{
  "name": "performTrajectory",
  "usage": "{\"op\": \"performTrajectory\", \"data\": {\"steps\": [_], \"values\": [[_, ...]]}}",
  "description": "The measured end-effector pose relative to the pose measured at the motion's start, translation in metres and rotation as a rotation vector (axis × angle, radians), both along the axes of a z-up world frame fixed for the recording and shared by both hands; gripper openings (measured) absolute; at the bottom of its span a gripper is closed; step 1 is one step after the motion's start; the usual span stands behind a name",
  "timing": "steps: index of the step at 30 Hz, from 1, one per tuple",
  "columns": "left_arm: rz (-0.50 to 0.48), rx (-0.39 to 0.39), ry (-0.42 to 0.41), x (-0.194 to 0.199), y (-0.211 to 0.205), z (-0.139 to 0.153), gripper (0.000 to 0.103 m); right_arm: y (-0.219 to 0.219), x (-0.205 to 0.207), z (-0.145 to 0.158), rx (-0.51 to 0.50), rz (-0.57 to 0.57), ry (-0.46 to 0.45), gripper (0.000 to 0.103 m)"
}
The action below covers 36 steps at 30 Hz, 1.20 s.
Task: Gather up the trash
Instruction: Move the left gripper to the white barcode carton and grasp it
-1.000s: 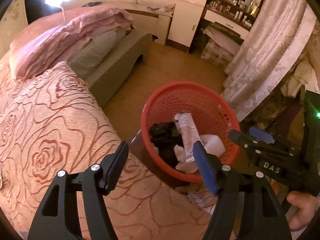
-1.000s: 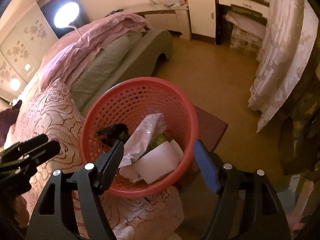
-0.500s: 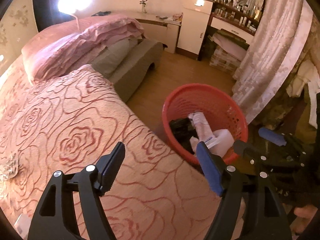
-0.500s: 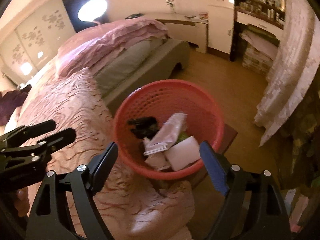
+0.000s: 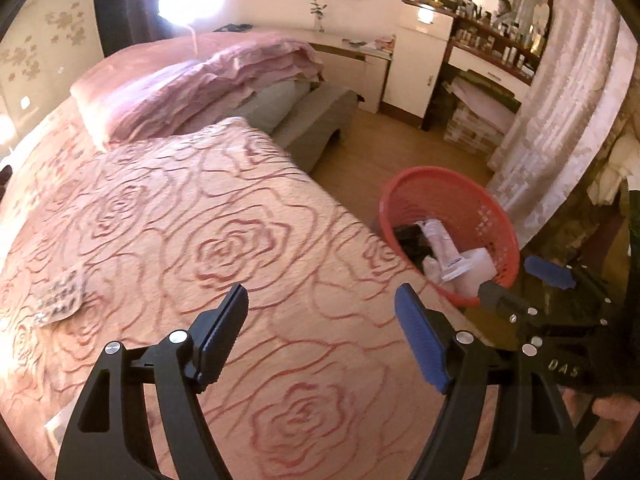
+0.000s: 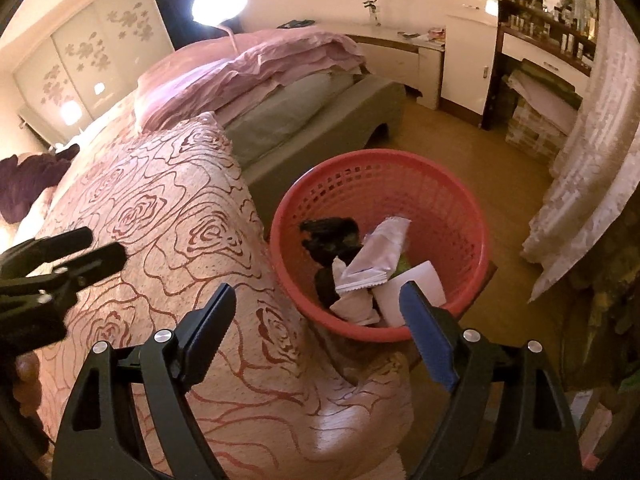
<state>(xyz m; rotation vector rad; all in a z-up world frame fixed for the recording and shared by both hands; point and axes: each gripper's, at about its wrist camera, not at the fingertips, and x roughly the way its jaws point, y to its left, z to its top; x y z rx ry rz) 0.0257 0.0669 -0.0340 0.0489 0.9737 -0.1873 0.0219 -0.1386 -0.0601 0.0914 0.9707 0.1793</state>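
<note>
A wide bed (image 5: 200, 208) with a pink rose-patterned cover is filling most of what I am seeing through both of my cameras, with a folded pink quilt (image 5: 208, 80) piled at its far end. Beside the bed, on the wooden floor (image 6: 472, 152), a red mesh basket (image 6: 380, 176) is standing just off the bed's near corner, with a pale lace curtain (image 6: 584, 184) hanging on its other side.

Inside the basket, trash is lying heaped: a crumpled black piece (image 6: 332, 236), a long pale wrapper (image 6: 376, 256) slanting across it, and a white sheet (image 6: 412, 284) against the near wall. On the cover, far out on the left side of my left view, a small flat foil pack (image 5: 60, 298) is lying by itself, well apart from the basket.

My left gripper (image 5: 320, 336) is hovering over the bedcover, its jaws standing spread with nothing between them. My right gripper (image 6: 316, 332) is hanging over the bed's corner and the basket's near rim, jaws likewise spread wide and pinching nothing. Each one is showing at the edge of the other's view.
</note>
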Motion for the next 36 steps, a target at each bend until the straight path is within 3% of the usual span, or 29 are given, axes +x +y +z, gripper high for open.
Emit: {"op": "performTrajectory", "data": {"steps": [7,15,19,28,31,33,35,36], "values": [[0.059,0.024,-0.03,-0.024,0.048,0.014,0.074,0.014,-0.001,-0.006,0.004,0.046,0.017,0.081],[0.154,0.112,-0.058,-0.047,0.139,0.02,0.077,0.022,-0.001,-0.01,0.017,0.073,0.032,0.081],[0.155,0.055,-0.028,-0.059,0.178,0.012,0.077,0.026,-0.001,-0.011,0.022,0.086,0.04,0.081],[0.037,-0.036,0.026,-0.068,0.175,-0.011,0.077,0.053,0.003,-0.005,0.016,0.148,0.048,0.081],[0.015,-0.024,0.039,-0.068,0.169,-0.019,0.076,0.066,0.003,-0.001,0.004,0.182,0.04,0.081],[0.01,-0.028,0.035,-0.072,0.169,-0.02,0.072,0.073,0.004,0.002,-0.003,0.2,0.035,0.081],[0.009,-0.043,0.037,-0.073,0.17,-0.022,0.057,0.081,0.006,0.004,-0.011,0.216,0.034,0.081],[0.009,-0.052,0.038,-0.075,0.171,-0.023,0.056,0.086,0.007,0.005,-0.017,0.228,0.033,0.081]]}}
